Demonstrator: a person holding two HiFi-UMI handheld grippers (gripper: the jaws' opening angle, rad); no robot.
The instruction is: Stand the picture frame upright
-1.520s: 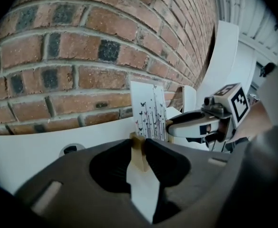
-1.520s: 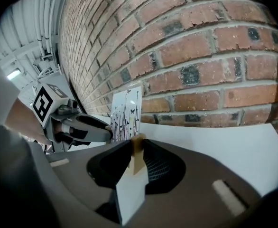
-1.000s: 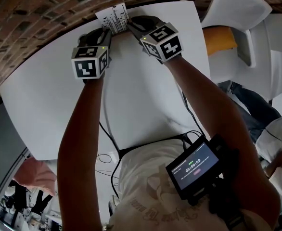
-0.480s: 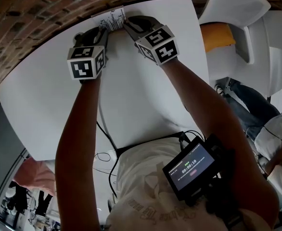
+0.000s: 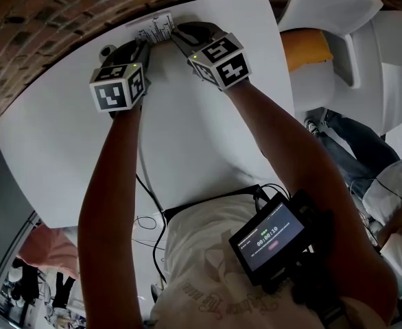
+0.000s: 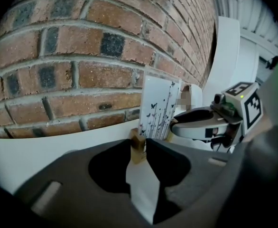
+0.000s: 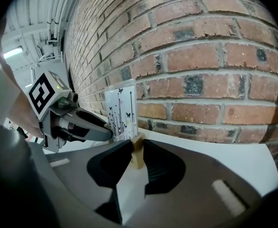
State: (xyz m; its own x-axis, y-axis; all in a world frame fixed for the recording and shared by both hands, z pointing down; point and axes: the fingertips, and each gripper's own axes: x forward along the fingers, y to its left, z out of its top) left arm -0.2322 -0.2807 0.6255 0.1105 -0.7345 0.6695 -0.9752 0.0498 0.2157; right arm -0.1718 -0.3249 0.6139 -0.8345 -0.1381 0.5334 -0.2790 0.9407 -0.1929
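The picture frame (image 5: pixel 153 27) is a white panel printed with black butterflies and stems. It stands on edge at the table's far side, close to the brick wall. In the left gripper view the panel (image 6: pixel 159 109) rises just past my left gripper (image 6: pixel 139 144), which is shut on a small wooden foot (image 6: pixel 138 147) at the panel's lower corner. In the right gripper view my right gripper (image 7: pixel 137 148) is shut on the other wooden foot (image 7: pixel 138 155) below the panel (image 7: pixel 121 113). In the head view the left gripper (image 5: pixel 145 44) and right gripper (image 5: pixel 178 33) flank the frame.
The white table (image 5: pixel 201 136) ends at a brick wall (image 6: pixel 82 56) right behind the frame. A white chair with an orange cushion (image 5: pixel 307 50) stands to the right. Cables (image 5: pixel 146 184) hang at the table's near edge, and a small screen (image 5: pixel 269 235) sits on my chest.
Both grippers keep their hold on the feet and the frame stays where it was. Only the head view has shifted a little.
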